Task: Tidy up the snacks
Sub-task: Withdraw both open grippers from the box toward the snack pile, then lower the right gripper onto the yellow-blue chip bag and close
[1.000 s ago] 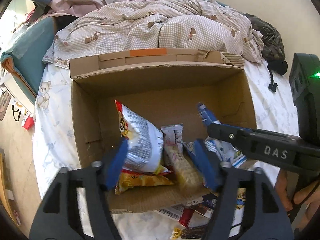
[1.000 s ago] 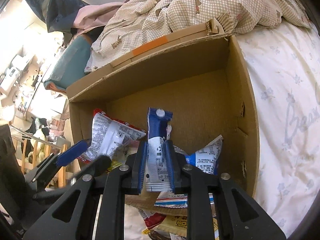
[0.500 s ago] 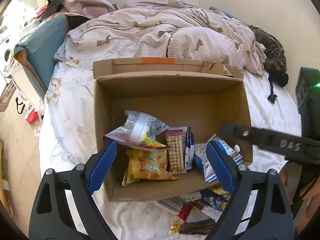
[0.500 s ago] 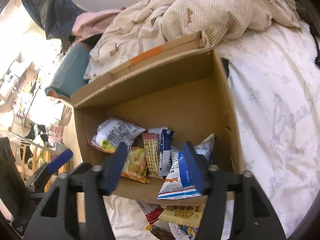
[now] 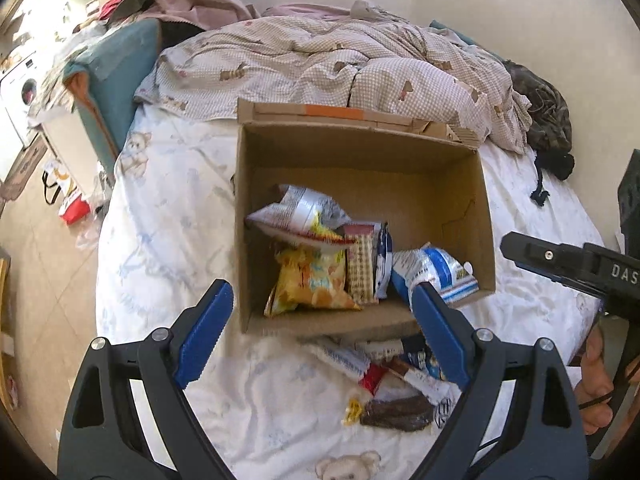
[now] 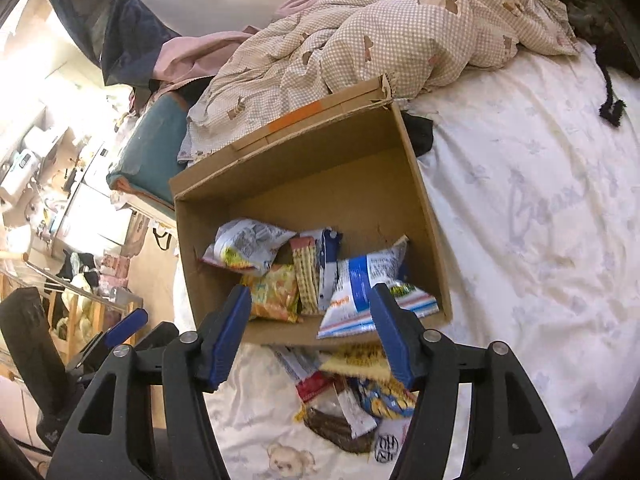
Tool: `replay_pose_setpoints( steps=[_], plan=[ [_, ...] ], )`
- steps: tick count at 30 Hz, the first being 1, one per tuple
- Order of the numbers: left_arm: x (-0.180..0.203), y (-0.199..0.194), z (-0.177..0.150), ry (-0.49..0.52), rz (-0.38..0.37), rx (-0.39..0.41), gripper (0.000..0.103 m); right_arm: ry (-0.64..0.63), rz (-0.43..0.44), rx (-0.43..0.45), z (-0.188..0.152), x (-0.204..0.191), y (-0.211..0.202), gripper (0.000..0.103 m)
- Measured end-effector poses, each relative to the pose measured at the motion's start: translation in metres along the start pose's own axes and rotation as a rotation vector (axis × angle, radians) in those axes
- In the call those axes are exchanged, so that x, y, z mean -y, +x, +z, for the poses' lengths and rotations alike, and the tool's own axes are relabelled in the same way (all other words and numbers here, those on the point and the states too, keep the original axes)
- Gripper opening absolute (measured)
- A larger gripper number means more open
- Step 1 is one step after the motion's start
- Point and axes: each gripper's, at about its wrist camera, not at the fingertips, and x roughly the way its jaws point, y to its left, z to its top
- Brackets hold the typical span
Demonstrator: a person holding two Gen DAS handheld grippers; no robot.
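On the white printed bedsheet (image 5: 168, 240), the left gripper (image 5: 320, 328) hangs released, its 2 blue-padded jaws spread wide with nothing between them. Ahead sits the open brown cardboard box (image 5: 360, 160), holding a silver crumpled bag (image 5: 300, 212), a yellow snack packet (image 5: 310, 280), a striped wafer packet (image 5: 362, 268) and a blue-and-white pouch (image 5: 434, 272). More loose wrapped snacks (image 6: 344, 396) lie on the sheet just before the box. The right gripper (image 6: 312, 336) is likewise released and empty.

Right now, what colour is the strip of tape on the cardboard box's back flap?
Orange. The tape on the cardboard box shows best in the left wrist view.
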Motion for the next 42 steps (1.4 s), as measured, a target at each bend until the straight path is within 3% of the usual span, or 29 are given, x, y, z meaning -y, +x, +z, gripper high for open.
replay_pose_setpoints(
  steps=[11, 22, 27, 31, 33, 42],
  plan=[
    [-0.013, -0.017, -0.034, -0.051, 0.024, -0.030, 0.089, 0.019, -0.031, -0.012, -0.042, 0.011, -0.024, 0.075],
    [-0.026, -0.019, -0.059, -0.108, 0.069, -0.068, 0.089, 0.058, -0.038, -0.048, -0.071, 0.023, -0.025, 0.075],
    [-0.032, -0.012, -0.067, -0.149, 0.077, -0.111, 0.089, 0.125, -0.042, -0.089, -0.076, 0.038, -0.011, 0.075],
    [-0.035, -0.003, -0.071, -0.178, 0.063, -0.151, 0.089, 0.145, -0.101, -0.125, -0.077, 0.047, 0.006, 0.075],
    [-0.036, 0.000, -0.072, -0.194, 0.054, -0.165, 0.089, 0.152, -0.167, -0.168, -0.078, 0.054, 0.020, 0.075],
    [-0.033, 0.005, -0.070, -0.197, 0.031, -0.182, 0.089, 0.124, -0.223, -0.337, -0.076, 0.058, 0.087, 0.074]
  ],
)
